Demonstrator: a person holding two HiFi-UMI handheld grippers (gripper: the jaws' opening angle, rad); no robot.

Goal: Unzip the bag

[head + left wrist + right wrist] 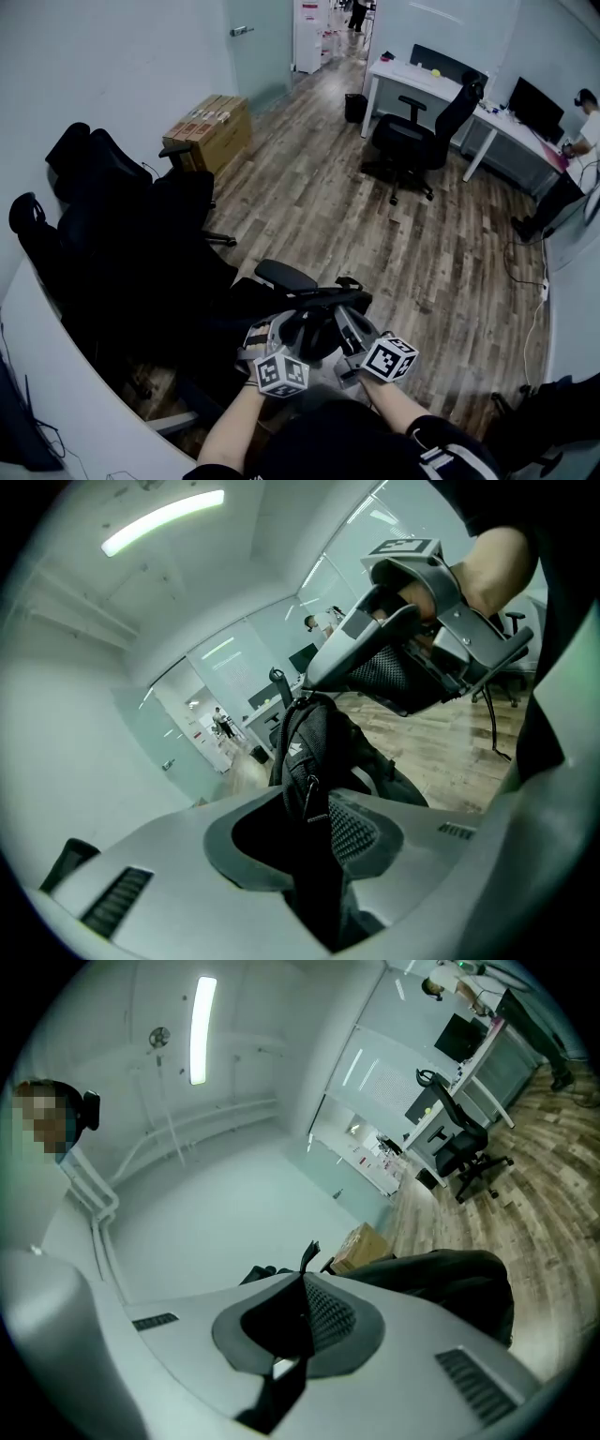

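Observation:
In the head view a black bag (314,319) hangs in the air between my two grippers, just in front of me. In the left gripper view my left gripper (314,822) is shut on a fold of the bag (314,742), and a metal zipper pull (307,794) dangles right at the pads. My right gripper (305,1321) is shut on a thin black strap (307,1258); its tip pokes out above the jaws and its tail (277,1396) hangs below them. Seen from the left gripper's camera, the right gripper (323,672) reaches to the bag's top.
Black office chairs (122,234) crowd the left, beside a curved white table edge (56,375). A cardboard box (211,127) stands by the wall. Farther off are a white desk (441,89), another chair (412,141) and a seated person (586,122). Wood floor (441,281) lies beneath.

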